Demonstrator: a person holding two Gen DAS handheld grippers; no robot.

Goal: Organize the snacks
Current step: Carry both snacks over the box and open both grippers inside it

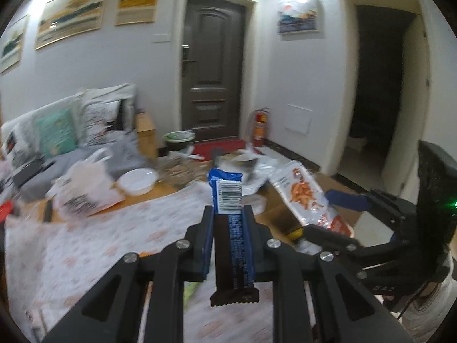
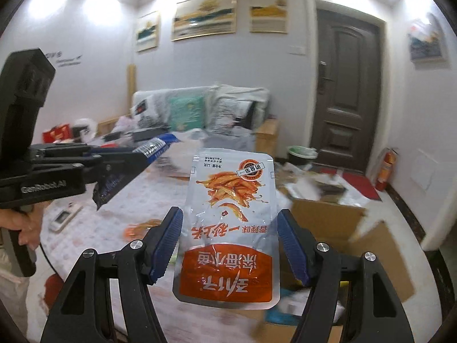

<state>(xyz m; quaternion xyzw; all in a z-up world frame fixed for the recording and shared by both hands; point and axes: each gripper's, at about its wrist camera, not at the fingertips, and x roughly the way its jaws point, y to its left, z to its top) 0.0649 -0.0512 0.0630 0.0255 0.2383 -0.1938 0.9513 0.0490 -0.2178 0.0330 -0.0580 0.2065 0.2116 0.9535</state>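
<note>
My left gripper (image 1: 228, 213) is shut on a slim blue and dark snack bar (image 1: 228, 197), whose barcoded end sticks out past the fingertips. It is held up above the table. In the right wrist view the left gripper (image 2: 148, 154) comes in from the left with the bar (image 2: 155, 145). My right gripper (image 2: 230, 230) is shut on a white and orange snack pouch (image 2: 231, 200); its blue pads press the pouch's two side edges. The pouch (image 1: 305, 197) and right gripper (image 1: 328, 217) also show at the right of the left wrist view.
Below lies a table under a patterned white cloth (image 2: 114, 208), with a white remote-like device (image 2: 64, 214) and an orange packet (image 2: 142, 225). An open cardboard box (image 2: 328, 208) sits to the right. Farther off are a white bowl (image 1: 137, 181), a cluttered sofa (image 1: 57, 131) and a fire extinguisher (image 1: 260, 128).
</note>
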